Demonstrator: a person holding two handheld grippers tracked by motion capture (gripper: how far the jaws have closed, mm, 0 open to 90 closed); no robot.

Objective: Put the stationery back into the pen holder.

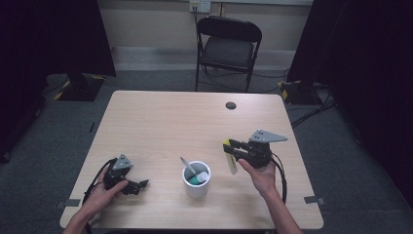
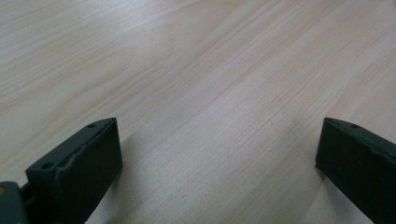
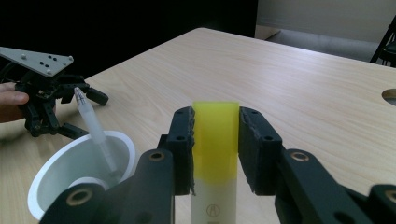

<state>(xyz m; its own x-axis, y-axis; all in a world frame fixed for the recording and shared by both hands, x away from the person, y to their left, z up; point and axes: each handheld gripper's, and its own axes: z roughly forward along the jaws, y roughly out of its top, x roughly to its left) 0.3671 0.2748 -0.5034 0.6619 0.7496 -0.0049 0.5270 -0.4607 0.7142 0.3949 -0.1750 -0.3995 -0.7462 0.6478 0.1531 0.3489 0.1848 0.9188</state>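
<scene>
The right gripper [image 3: 215, 154] has its two black fingers [image 3: 183, 144] clenched on a marker [image 3: 215, 158] with a yellow cap and a pale cream barrel. In the right gripper view the pads press flat against both sides of the yellow cap, and the barrel runs down out of the bottom of the frame, a small round mark printed on it. In the high view the same gripper [image 1: 233, 147] sits in the person's right hand [image 1: 263, 176] over the right part of the desk [image 1: 160, 117], with the marker [image 1: 230, 157] hanging from the fingers, yellow end up and pale barrel pointing down and slightly toward the person — clear of the desk surface, as far as can be judged.

Just to the left of the marker stands a white cup [image 1: 197, 180], near the middle of the desk's near half. A slim translucent pen [image 1: 188, 166] leans inside it, tip up and tilted to the left, and something teal [image 1: 196, 180] lies at the bottom. The marker is beside the cup, not over its mouth.

The left gripper [image 1: 142, 184] rests low at the near left corner of the desk in the person's left hand [image 1: 104, 192]. Its fingers [image 2: 84, 163] are released — spread wide apart, with bare wood grain between them.
</scene>
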